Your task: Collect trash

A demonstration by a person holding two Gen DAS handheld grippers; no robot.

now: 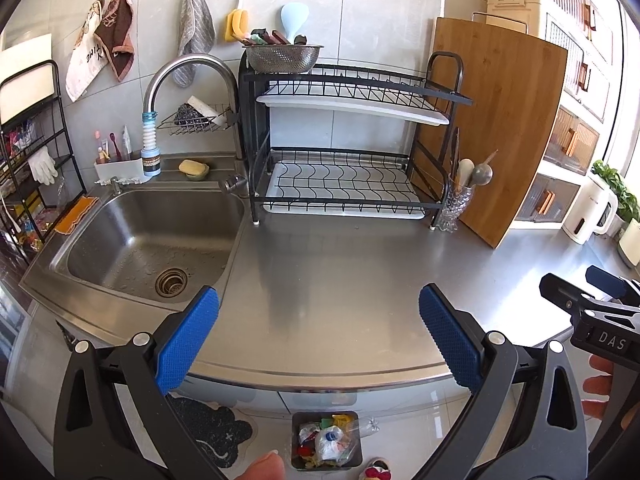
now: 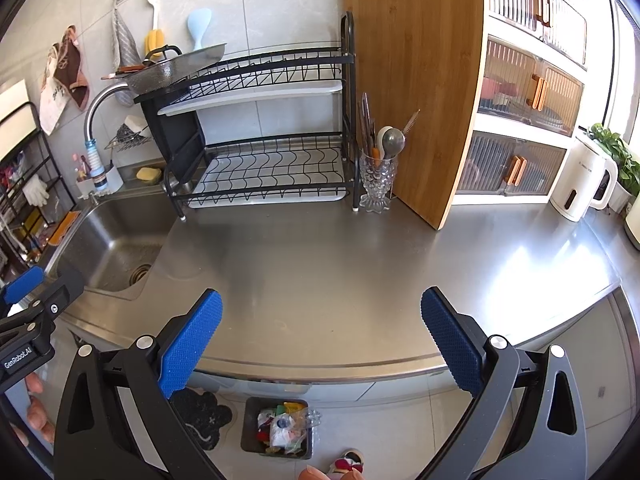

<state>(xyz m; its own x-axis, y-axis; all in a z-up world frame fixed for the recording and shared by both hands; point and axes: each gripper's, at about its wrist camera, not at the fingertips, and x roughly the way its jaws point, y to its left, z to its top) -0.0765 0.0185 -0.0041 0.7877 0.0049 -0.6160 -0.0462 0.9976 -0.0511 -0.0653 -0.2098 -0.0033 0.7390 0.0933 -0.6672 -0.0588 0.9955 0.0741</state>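
Trash sits in the bin on the floor.
I hold both grippers over the worktop (image 1: 340, 280), jaws wide apart: left gripper (image 1: 319, 336), right gripper (image 2: 321, 336), trash bin (image 1: 298, 420) below.

Steel sink (image 1: 132, 240), two-tier dish rack (image 1: 344, 152), bamboo cutting board (image 1: 500, 120), white kettle (image 2: 580, 180)

Claw pads (image 1: 186, 340) blue, dimpled; countertop (image 1: 340, 280) brushed silver; cutting board (image 1: 500, 120) honey-brown; bin (image 1: 326, 440) grey, multicoloured trash.

Ahead of you, grey wall tiles (image 1: 360, 8) back a steel counter (image 2: 320, 272); a slatted cabinet (image 2: 528, 92) stands right, sunlight glaring off the steel.
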